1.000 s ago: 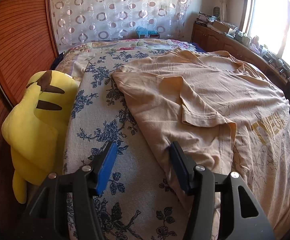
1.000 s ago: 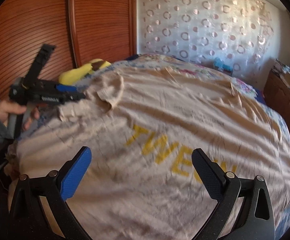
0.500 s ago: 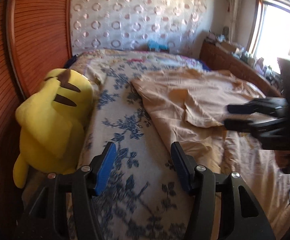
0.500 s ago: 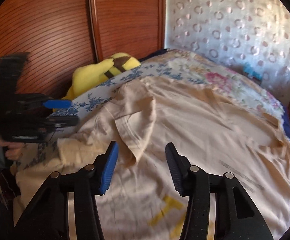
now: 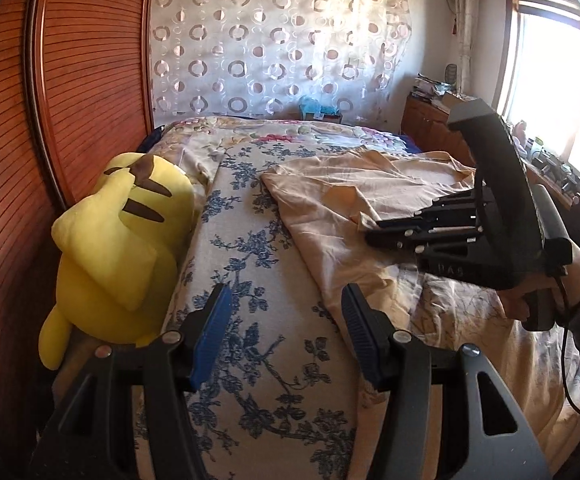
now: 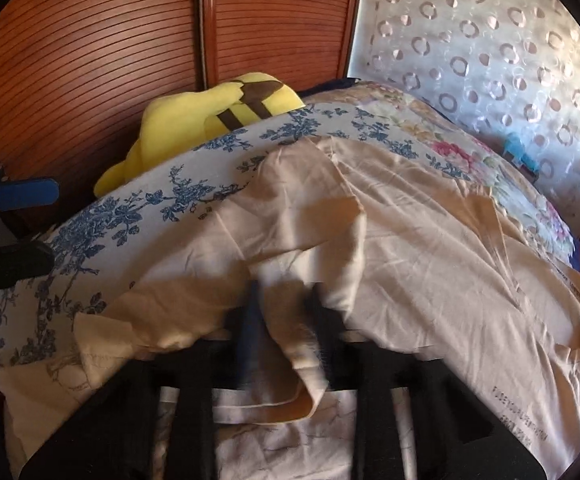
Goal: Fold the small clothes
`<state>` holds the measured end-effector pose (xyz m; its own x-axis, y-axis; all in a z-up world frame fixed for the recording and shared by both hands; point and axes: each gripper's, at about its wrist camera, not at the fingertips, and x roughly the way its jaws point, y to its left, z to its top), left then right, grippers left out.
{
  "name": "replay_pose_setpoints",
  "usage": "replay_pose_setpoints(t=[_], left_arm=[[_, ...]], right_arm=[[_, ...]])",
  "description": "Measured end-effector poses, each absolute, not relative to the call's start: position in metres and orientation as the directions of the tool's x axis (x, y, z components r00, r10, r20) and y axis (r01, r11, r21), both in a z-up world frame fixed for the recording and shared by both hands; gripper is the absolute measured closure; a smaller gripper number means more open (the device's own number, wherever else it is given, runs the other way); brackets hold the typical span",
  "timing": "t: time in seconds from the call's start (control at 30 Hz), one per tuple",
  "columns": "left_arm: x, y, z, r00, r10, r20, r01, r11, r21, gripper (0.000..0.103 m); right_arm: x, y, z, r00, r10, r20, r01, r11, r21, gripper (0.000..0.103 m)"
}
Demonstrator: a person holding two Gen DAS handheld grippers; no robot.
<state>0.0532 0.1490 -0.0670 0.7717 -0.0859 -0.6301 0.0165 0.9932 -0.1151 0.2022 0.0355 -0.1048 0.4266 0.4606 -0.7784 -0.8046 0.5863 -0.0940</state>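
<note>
Right wrist view, right gripper [image 6: 285, 312] seemingly pinching beige shirt [image 6: 430, 248], print unreadable

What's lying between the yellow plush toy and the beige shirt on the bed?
Only a bare strip of blue-flowered bedspread separates the yellow plush toy from the beige shirt; nothing else lies on it. The left wrist view shows this best.

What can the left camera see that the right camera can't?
Only the left wrist view shows the window, the person's hand and the open left gripper. Only the right wrist view shows the right gripper pinching the shirt up close. Both show the shirt, the yellow plush, the floral bedspread and the curtain.
</note>
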Motion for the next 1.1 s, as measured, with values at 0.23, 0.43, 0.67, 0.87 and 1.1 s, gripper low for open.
replay_pose_setpoints(t=[0.23, 0.43, 0.67, 0.87, 1.1], left_arm=[[0.057, 0.14, -0.073, 0.759, -0.095, -0.644, 0.027, 0.993, -0.114, 0.046], [0.058, 0.133, -0.076, 0.752, -0.096, -0.653, 0.029, 0.993, -0.112, 0.046], [0.06, 0.124, -0.075, 0.749, -0.104, -0.654, 0.046, 0.993, -0.106, 0.046], [0.059, 0.114, -0.07, 0.759, -0.115, -0.641, 0.063, 0.993, -0.104, 0.046], [0.057, 0.099, -0.058, 0.781, -0.124, -0.612, 0.08, 0.992, -0.099, 0.046]], right_arm=[[0.218, 0.001, -0.08, 0.495, 0.491, -0.717, -0.742, 0.669, -0.054, 0.099], [0.243, -0.033, -0.068, 0.58, 0.388, -0.716, -0.599, 0.799, -0.052, 0.088], [0.236, -0.053, -0.064, 0.581, 0.389, -0.715, -0.601, 0.797, -0.055, 0.049], [0.212, -0.079, -0.055, 0.577, 0.425, -0.697, -0.619, 0.784, -0.035, 0.04], [0.183, -0.13, -0.039, 0.607, 0.44, -0.662, -0.601, 0.799, -0.021, 0.039]])
